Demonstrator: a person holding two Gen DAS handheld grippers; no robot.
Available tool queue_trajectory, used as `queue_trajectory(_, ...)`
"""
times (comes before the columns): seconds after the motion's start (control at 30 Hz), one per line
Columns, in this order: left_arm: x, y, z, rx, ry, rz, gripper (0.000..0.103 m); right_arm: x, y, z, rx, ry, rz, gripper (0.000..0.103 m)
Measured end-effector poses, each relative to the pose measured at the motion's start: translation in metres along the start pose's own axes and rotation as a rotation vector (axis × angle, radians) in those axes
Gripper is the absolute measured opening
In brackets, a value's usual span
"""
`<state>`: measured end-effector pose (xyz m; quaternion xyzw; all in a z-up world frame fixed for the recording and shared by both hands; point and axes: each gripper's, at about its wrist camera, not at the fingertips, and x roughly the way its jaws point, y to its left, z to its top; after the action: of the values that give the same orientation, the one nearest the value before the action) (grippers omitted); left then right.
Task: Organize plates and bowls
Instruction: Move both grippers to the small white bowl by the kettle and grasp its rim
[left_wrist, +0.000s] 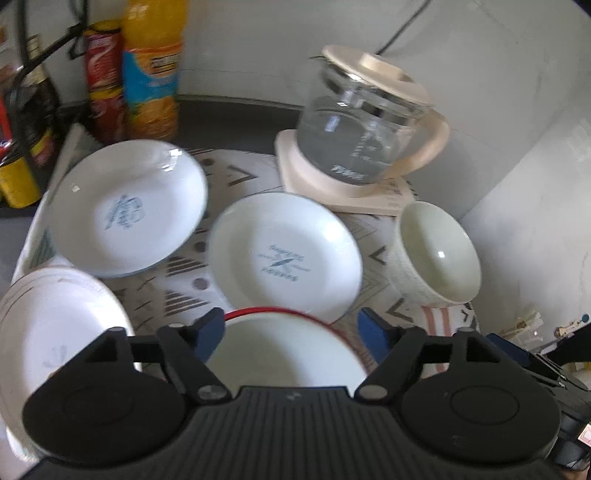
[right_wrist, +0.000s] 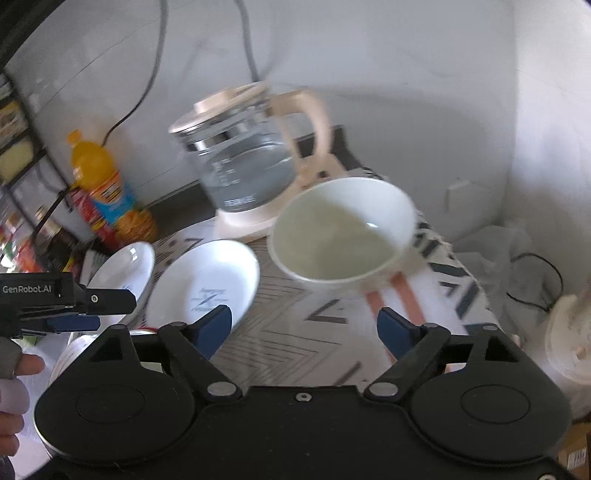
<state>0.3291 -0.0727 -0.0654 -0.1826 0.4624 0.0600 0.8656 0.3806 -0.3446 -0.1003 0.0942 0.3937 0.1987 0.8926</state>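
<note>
Two white plates with blue prints lie on the patterned cloth: one at the back left (left_wrist: 127, 208) and one in the middle (left_wrist: 284, 254), also in the right wrist view (right_wrist: 205, 284). A larger white plate (left_wrist: 48, 332) sits at the near left. A pale green bowl (left_wrist: 437, 251) stands at the right, also in the right wrist view (right_wrist: 341, 230). A red-rimmed white bowl (left_wrist: 284, 350) lies between the fingers of my open left gripper (left_wrist: 291, 326), untouched. My right gripper (right_wrist: 304, 326) is open and empty, above the cloth in front of the green bowl.
A glass kettle (left_wrist: 364, 122) on a cream base stands at the back. An orange juice bottle (left_wrist: 151, 70) and a red crisps tube (left_wrist: 105, 77) stand at the back left. A wall runs along the right. The left gripper (right_wrist: 74, 310) shows in the right wrist view.
</note>
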Motion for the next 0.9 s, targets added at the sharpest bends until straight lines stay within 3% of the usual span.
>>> queue_trajectory(0.47,0.043,-0.049,0.015,0.057,-0.010,-0.074,0.082,0.011,-0.050,0.008,0.164,-0.036,-0.075,0.085)
queue_trajectory(0.9,0.089,-0.084,0.037,0.091,-0.020,-0.132,0.079,0.057,-0.070,0.021,0.275,0.002,-0.078,0.064)
